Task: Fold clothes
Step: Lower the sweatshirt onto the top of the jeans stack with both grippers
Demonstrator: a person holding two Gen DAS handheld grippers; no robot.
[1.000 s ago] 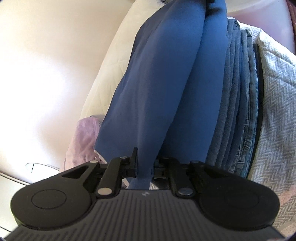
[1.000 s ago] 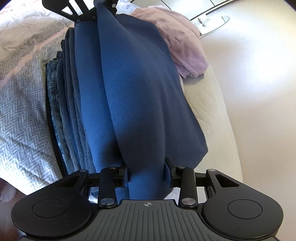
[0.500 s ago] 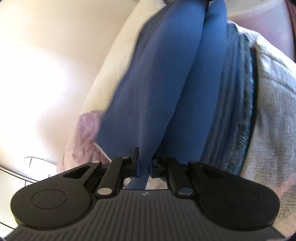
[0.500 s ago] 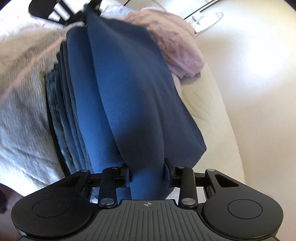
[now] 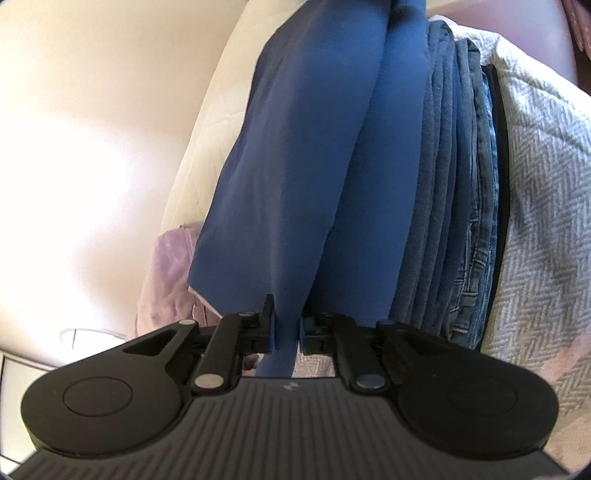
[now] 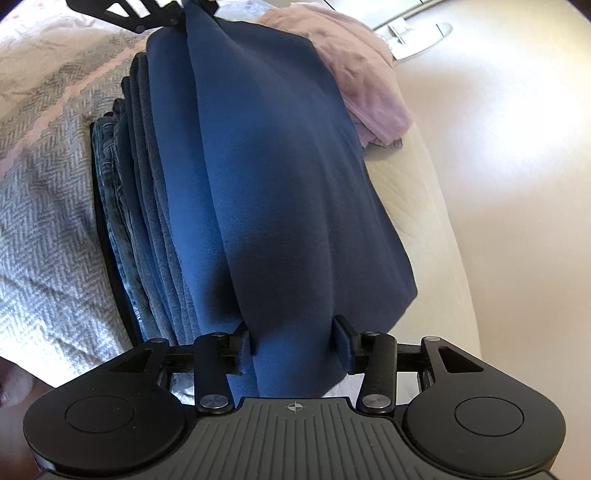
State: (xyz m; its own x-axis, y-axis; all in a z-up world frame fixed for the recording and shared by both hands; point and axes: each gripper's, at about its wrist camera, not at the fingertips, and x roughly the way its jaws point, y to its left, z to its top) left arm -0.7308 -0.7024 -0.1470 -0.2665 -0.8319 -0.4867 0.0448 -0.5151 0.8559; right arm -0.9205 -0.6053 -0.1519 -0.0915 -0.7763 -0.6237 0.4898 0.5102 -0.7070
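A blue garment [image 5: 314, 166] hangs stretched between my two grippers, draped over a stack of folded blue clothes [image 5: 454, 184]. My left gripper [image 5: 286, 317] is shut on a narrow bunch of the garment's end. In the right wrist view the same garment [image 6: 277, 166] runs from my right gripper [image 6: 293, 332] up to the left gripper [image 6: 147, 11] at the top edge. The right jaws are opening; a thick fold of the blue cloth still sits between them, with a thin gap at the left pad. The stack [image 6: 147, 203] lies just left of the garment there.
The stack rests on a grey herringbone blanket [image 6: 44, 203] over a cream mattress [image 6: 413, 206]. A crumpled pink garment [image 6: 365, 85] lies at the mattress edge beyond the blue one. Pale floor [image 6: 517, 147] runs alongside, with a white object [image 6: 417, 37] on it.
The right jaws have spread wider around the blue fold. The left gripper keeps its hold, and both hands have stayed about where they were.
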